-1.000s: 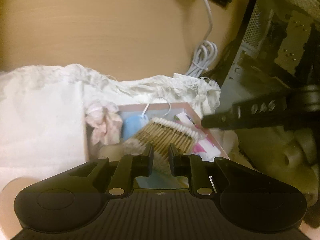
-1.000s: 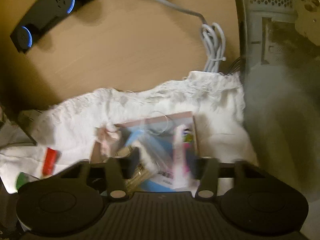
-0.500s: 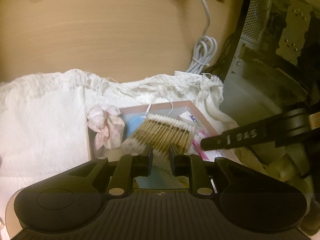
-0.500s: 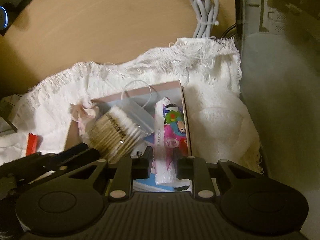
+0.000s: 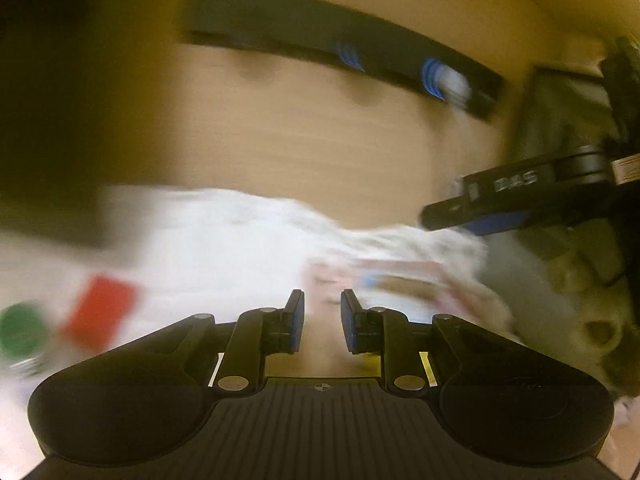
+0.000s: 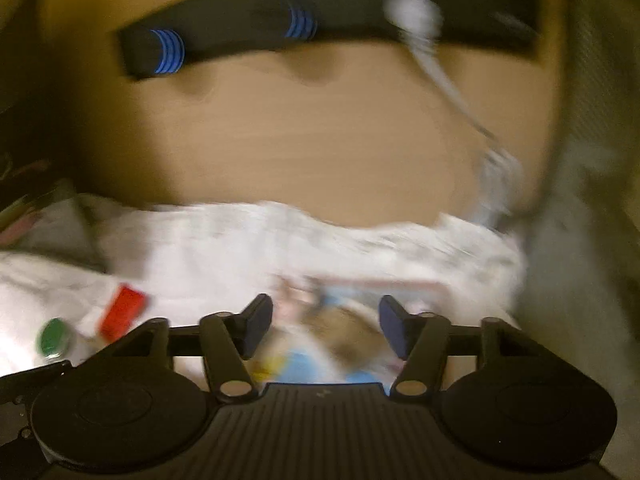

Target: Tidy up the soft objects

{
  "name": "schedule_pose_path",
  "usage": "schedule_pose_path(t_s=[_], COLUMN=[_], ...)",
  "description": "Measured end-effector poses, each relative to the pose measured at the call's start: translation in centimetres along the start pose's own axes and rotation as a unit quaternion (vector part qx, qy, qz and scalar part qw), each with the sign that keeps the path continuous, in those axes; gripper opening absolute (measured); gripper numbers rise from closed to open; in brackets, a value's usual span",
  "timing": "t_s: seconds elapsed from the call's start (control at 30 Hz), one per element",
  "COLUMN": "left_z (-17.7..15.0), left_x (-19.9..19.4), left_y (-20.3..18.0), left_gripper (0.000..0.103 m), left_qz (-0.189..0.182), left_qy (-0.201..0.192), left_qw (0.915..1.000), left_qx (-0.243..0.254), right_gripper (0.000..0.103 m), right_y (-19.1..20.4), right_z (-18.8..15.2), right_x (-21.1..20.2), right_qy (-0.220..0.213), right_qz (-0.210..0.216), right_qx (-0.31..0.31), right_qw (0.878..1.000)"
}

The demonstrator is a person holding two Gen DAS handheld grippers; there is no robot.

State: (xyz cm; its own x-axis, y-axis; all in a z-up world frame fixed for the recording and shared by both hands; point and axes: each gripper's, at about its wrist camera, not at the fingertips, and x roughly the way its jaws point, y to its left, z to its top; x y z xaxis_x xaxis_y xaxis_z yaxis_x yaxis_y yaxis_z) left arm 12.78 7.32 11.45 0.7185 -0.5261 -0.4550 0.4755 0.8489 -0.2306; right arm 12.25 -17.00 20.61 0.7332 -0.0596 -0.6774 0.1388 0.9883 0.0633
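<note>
Both views are blurred by motion. A shallow pink-rimmed box (image 6: 384,282) lies on a white frayed cloth (image 6: 224,248) and holds a bag of cotton swabs (image 6: 348,332) and other soft items. My right gripper (image 6: 326,326) is open and empty above the box's near side. My left gripper (image 5: 322,326) has a narrow gap between its jaws with nothing in it, at the box's left edge (image 5: 320,280). The right gripper's finger (image 5: 500,192) shows at the right of the left wrist view.
A black power strip (image 6: 328,20) with blue lights lies at the back of the wooden desk, with a white cable (image 6: 444,80). A red tag (image 6: 122,312) and a green cap (image 6: 52,338) lie on the cloth at left. A grey computer case (image 6: 592,160) stands at right.
Both grippers have pulled back and tilted up from the box. The right gripper let go of the colourful packet and opened wide. The left gripper's gap widened slightly.
</note>
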Motion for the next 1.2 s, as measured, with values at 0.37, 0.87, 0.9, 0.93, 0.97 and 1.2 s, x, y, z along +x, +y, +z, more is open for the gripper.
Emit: schedule_pose_path(t_s=[0.37,0.87,0.9,0.93,0.97,1.2], left_z=[-5.2,-10.0,-10.0,-10.0,-9.9,-8.8], left_x=[-8.9,-11.3,-11.1,-10.8,-10.5,-7.6], left_y=[13.8,17.4,17.4,17.3,17.2,16.6], left_gripper=[0.023,0.023,0.023,0.023,0.023,0.023], left_qz=[0.161,0.132,0.128,0.124,0.119,0.087], left_qy=[0.016,0.055,0.059,0.062,0.064,0.064], left_qw=[0.9782,0.9784,0.9789,0.9796,0.9804,0.9860], left_qx=[-0.131,-0.149,-0.148,-0.145,-0.143,-0.127], right_gripper=[0.072,0.074,0.075,0.072,0.070,0.023], right_y=[17.4,26.2,26.6,27.1,27.4,25.8], right_z=[2.3,0.0,0.0,0.1,0.1,-0.3], right_x=[9.0,27.0,27.2,27.2,27.2,24.8], right_qy=[0.146,0.263,0.256,0.248,0.251,0.273], right_qz=[0.152,0.086,0.085,0.079,0.074,0.072], right_qx=[0.030,0.095,0.087,0.073,0.059,0.003], right_qw=[0.977,0.956,0.959,0.963,0.963,0.959])
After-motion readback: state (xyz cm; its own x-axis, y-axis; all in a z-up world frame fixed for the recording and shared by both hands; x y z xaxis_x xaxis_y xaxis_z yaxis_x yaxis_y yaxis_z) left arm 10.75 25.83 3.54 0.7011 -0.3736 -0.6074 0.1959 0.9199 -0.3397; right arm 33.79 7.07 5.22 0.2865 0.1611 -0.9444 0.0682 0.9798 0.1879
